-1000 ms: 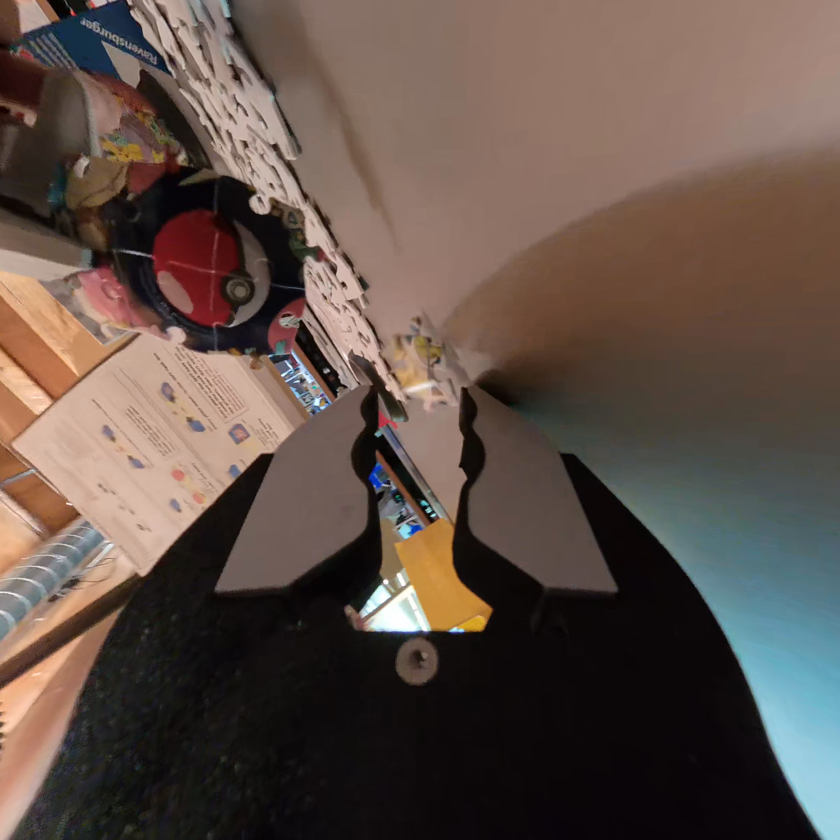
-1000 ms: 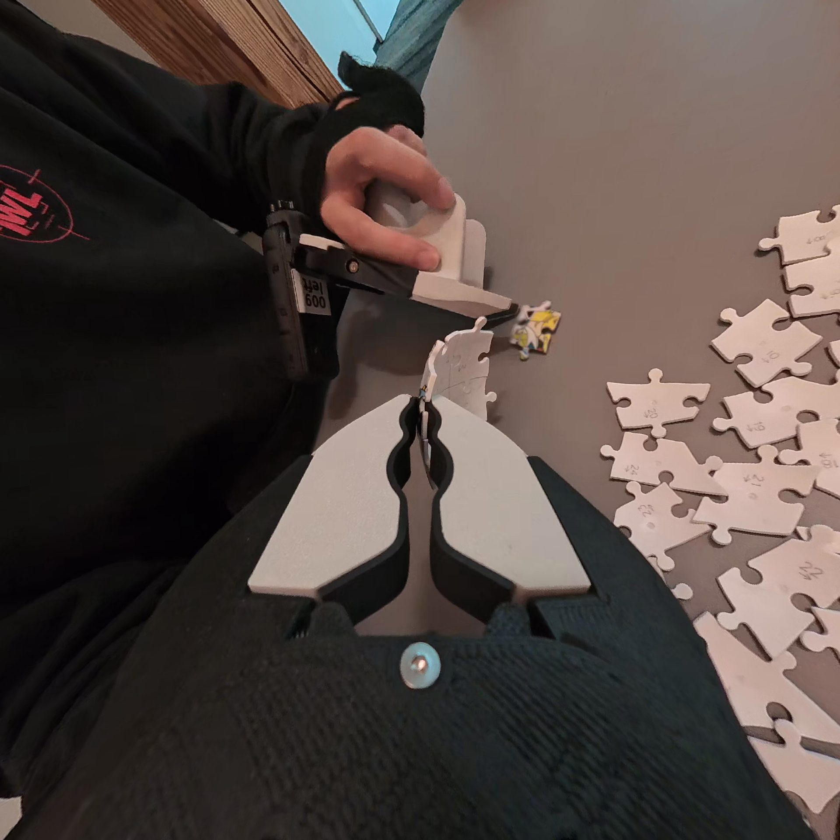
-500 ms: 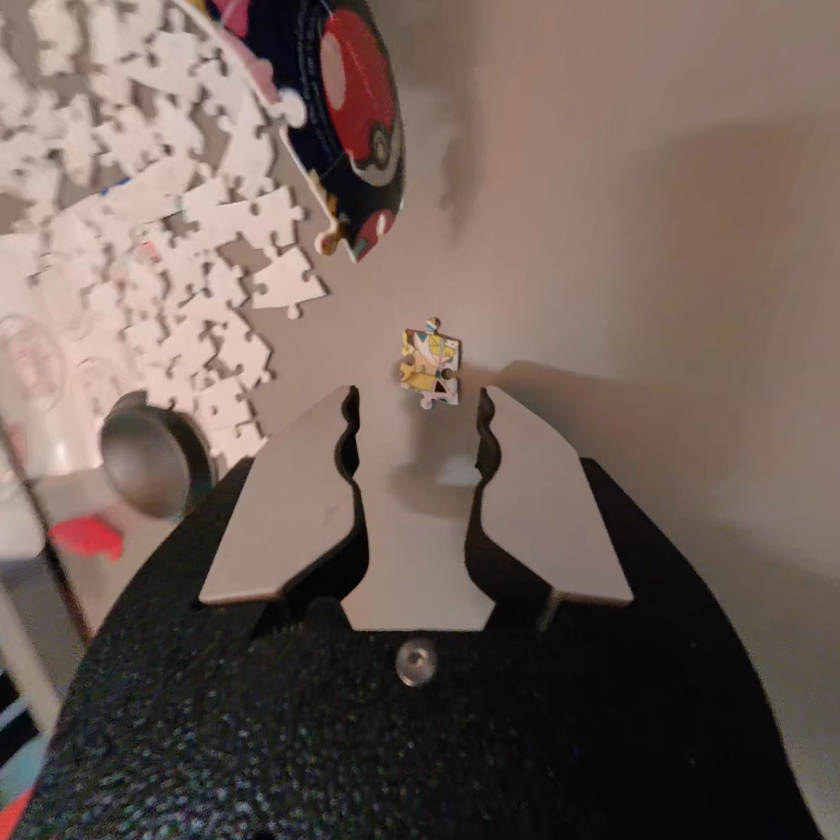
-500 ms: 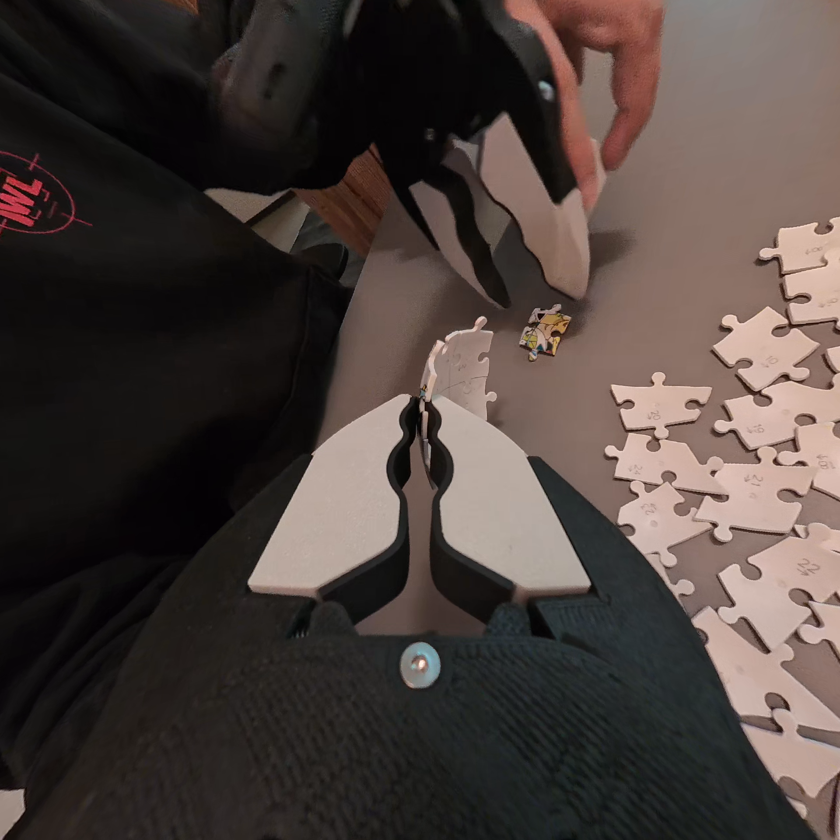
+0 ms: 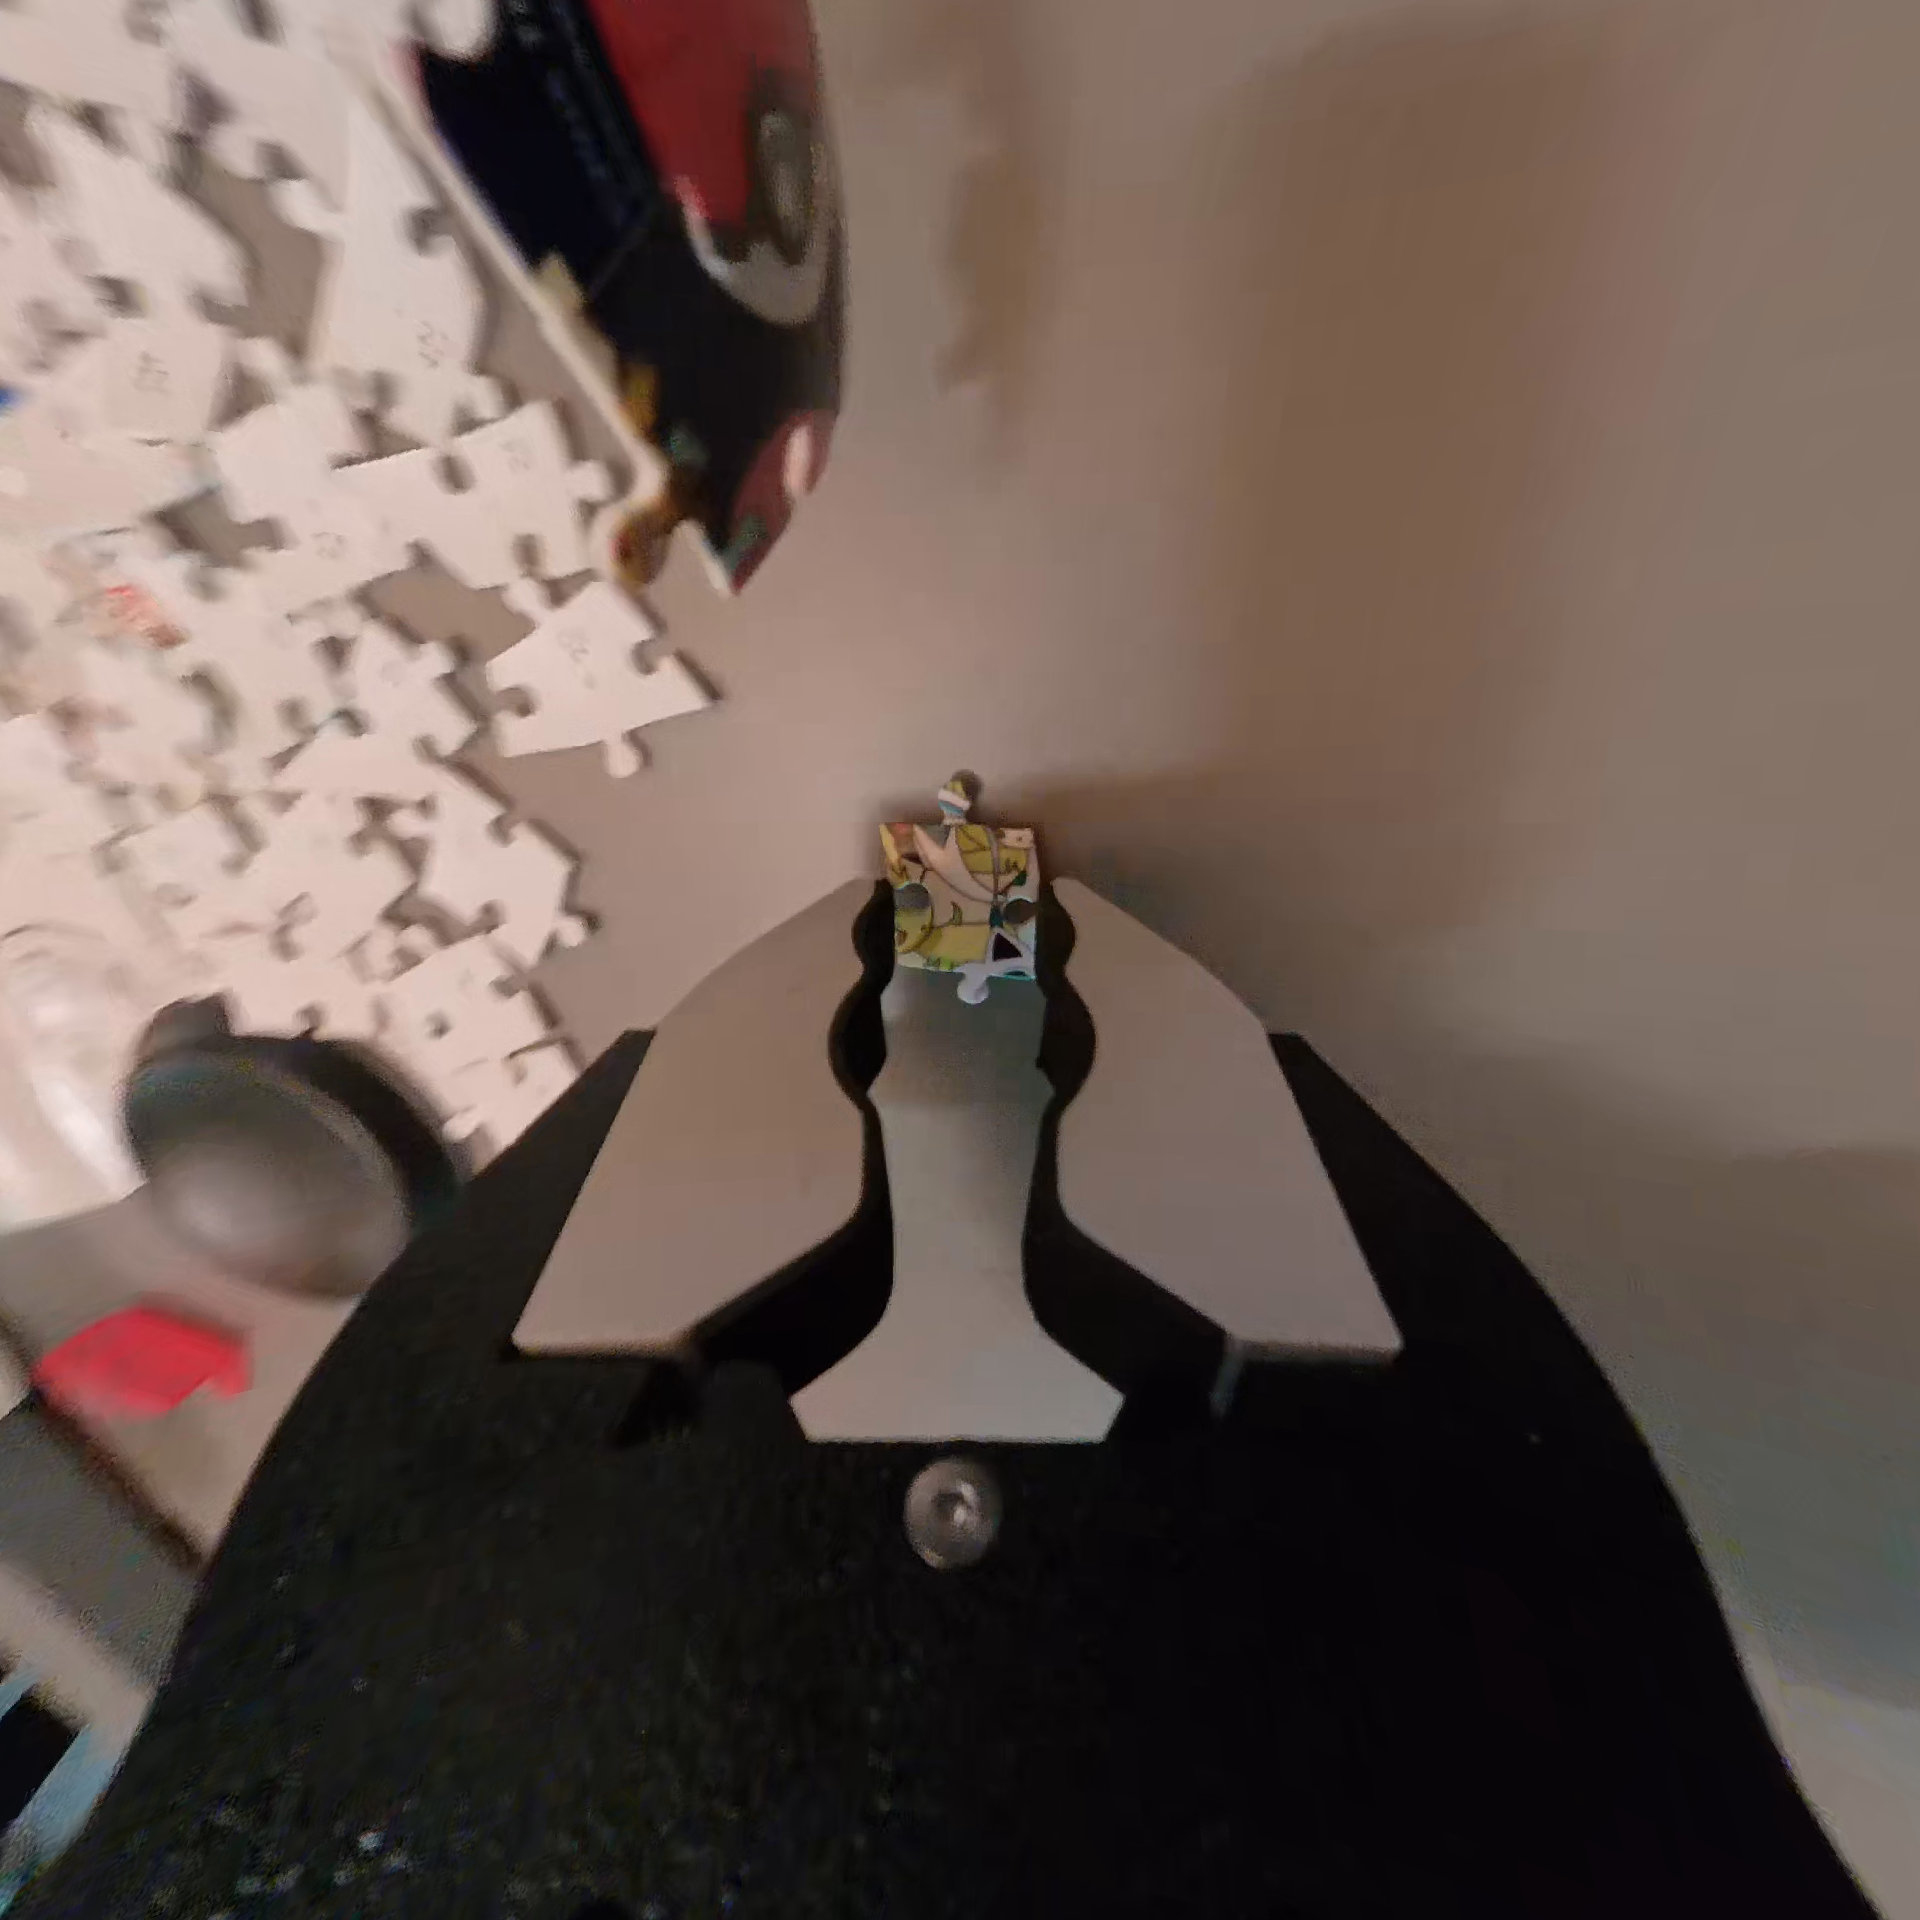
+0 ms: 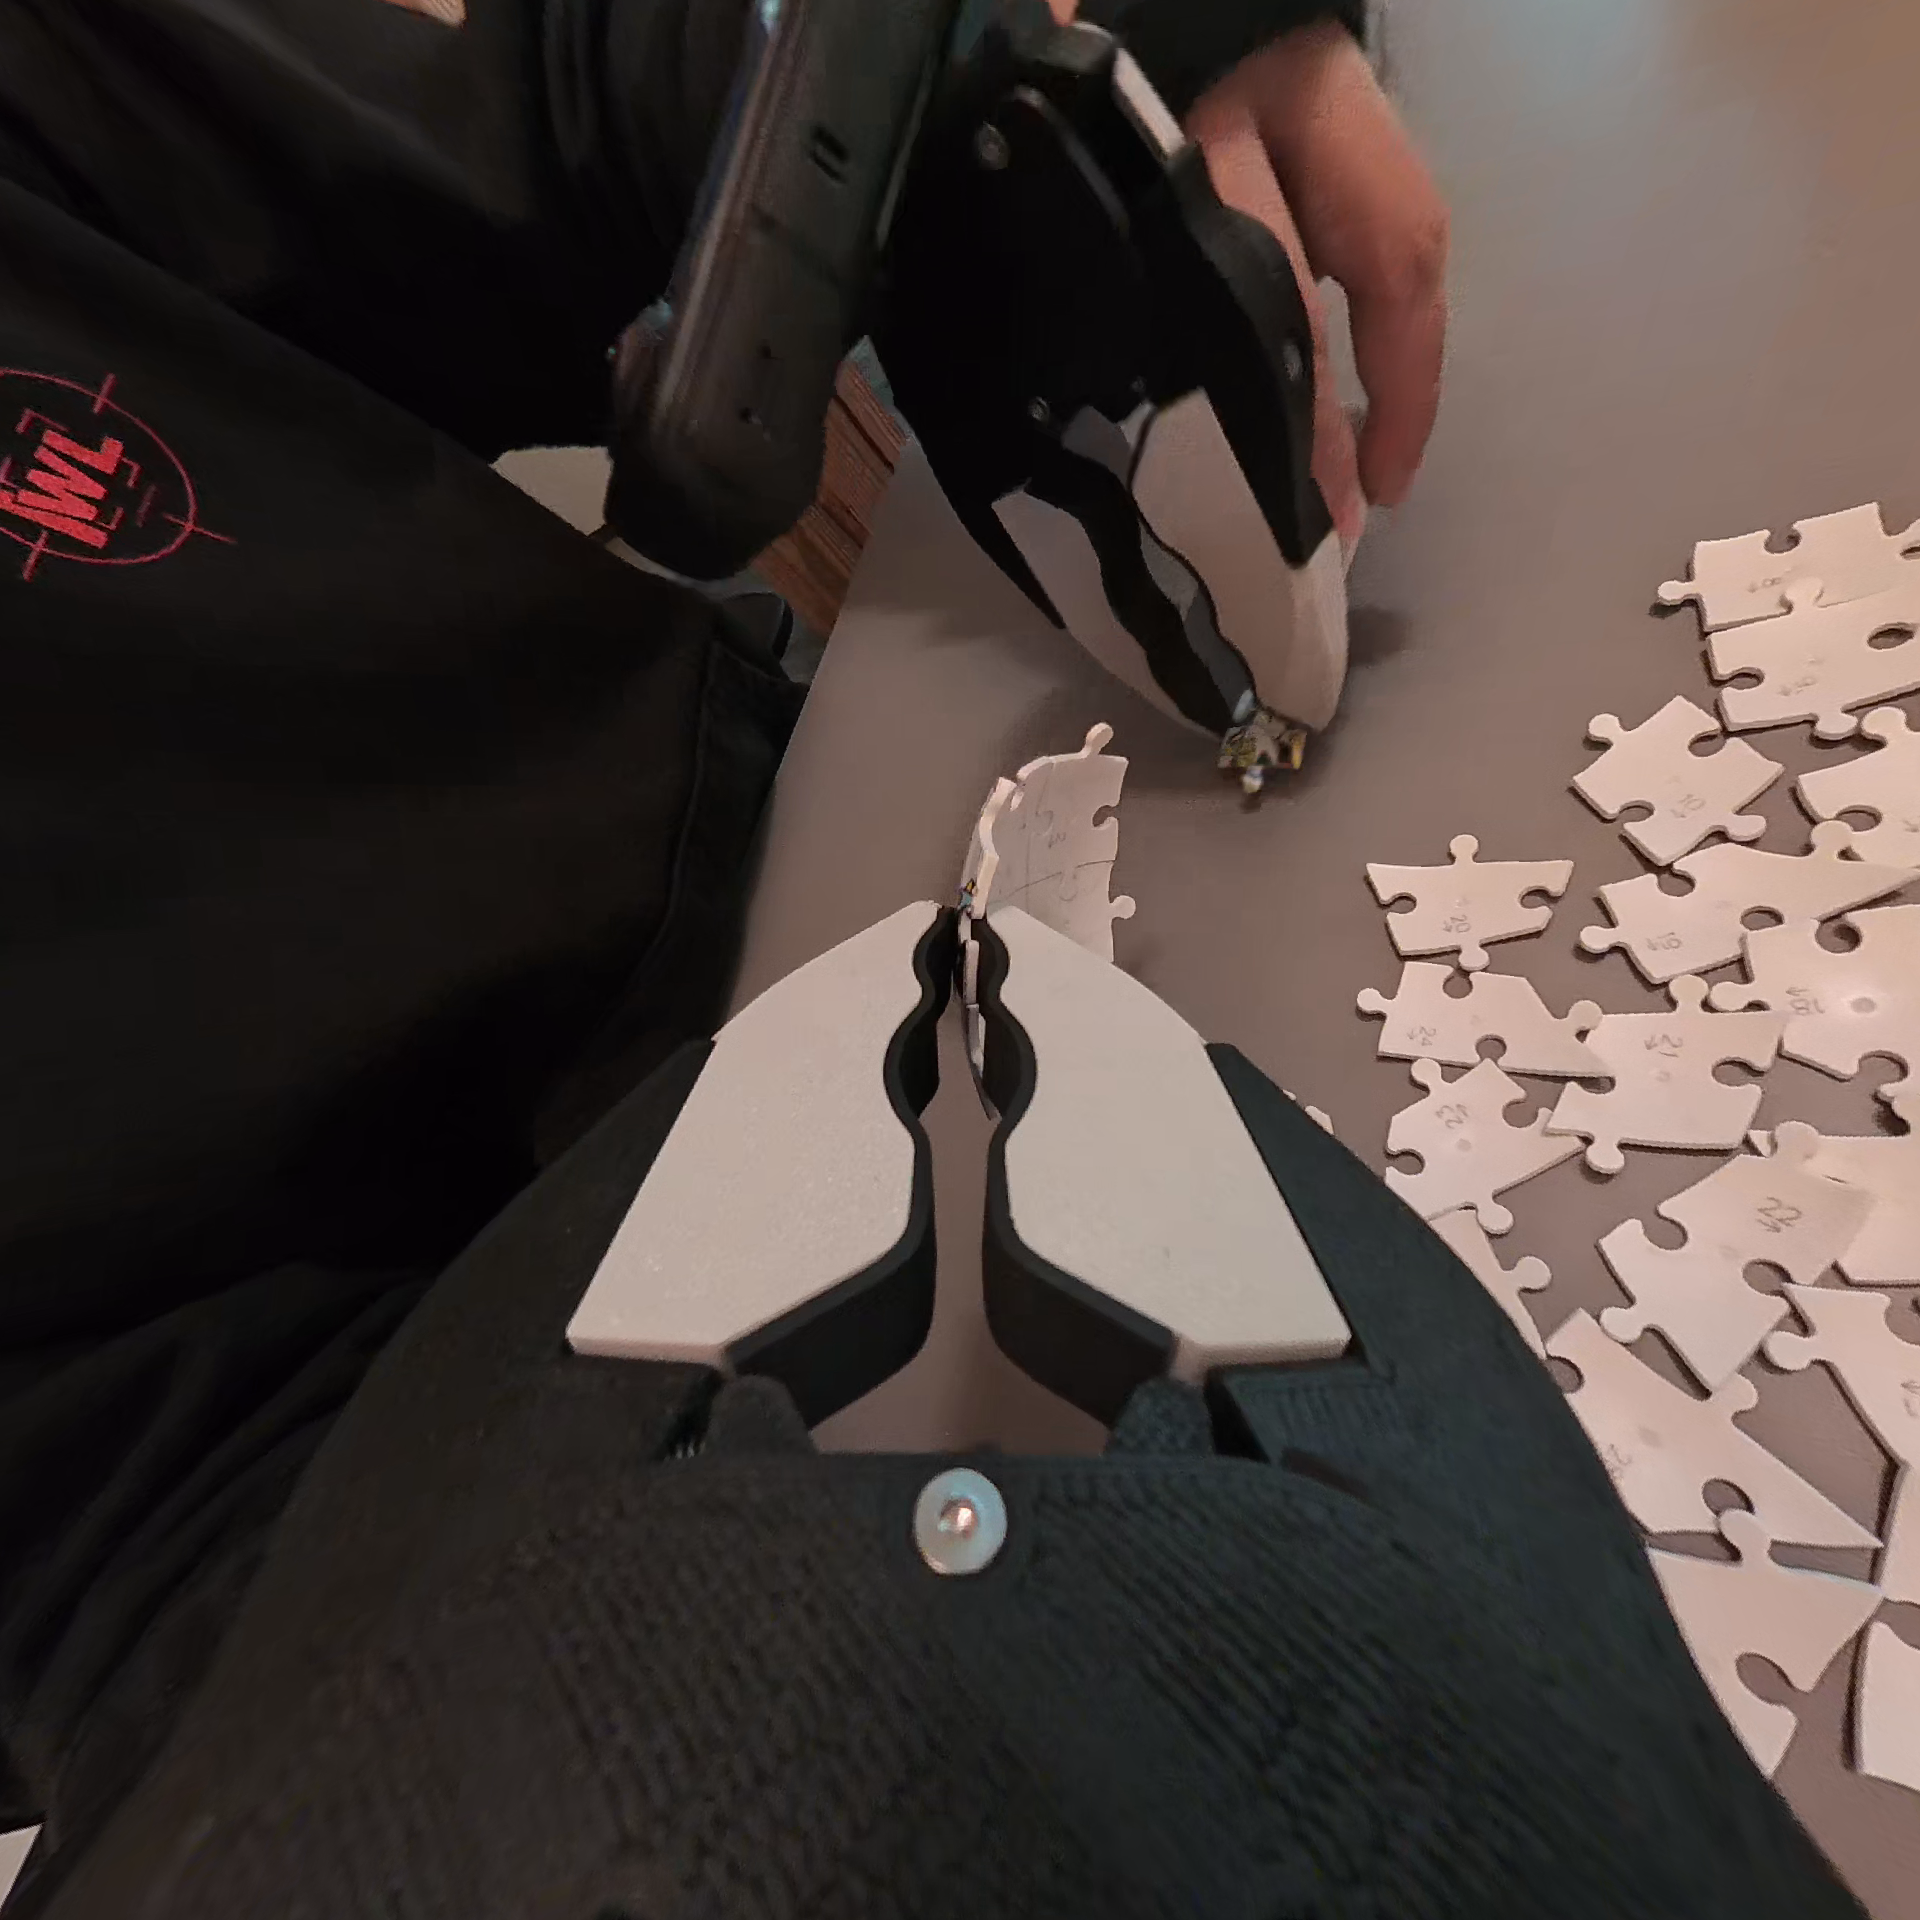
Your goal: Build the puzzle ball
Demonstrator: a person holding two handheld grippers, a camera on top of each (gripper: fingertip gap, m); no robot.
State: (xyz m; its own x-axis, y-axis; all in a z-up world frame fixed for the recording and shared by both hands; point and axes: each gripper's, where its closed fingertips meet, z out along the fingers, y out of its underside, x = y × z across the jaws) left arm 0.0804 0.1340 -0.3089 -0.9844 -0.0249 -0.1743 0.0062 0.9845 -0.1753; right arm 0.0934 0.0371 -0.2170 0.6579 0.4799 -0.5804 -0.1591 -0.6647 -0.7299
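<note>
A small colourful puzzle piece (image 5: 961, 899) lies on the grey table, held between the tips of my left gripper (image 5: 961, 920), whose jaws sit against its two sides. In the right wrist view the left gripper (image 6: 1252, 717) points down onto that piece (image 6: 1262, 746). My right gripper (image 6: 966, 920) is shut on a curved section of joined pieces (image 6: 1060, 821), white backs showing, held upright on edge above the table. The partly built puzzle ball (image 5: 717, 260), dark blue with a red and white picture, lies at the top left.
Several loose pieces lie white side up, left of the left gripper (image 5: 312, 727) and right of the right gripper (image 6: 1662, 1039). A blurred round metal object (image 5: 260, 1143) and a red thing (image 5: 135, 1361) are at the left. The person's black top (image 6: 312, 779) is beside the table edge (image 6: 821, 675).
My left gripper swung round to face down, dropped onto the colourful piece and narrowed its jaws around it. My right gripper stayed still with the curved section.
</note>
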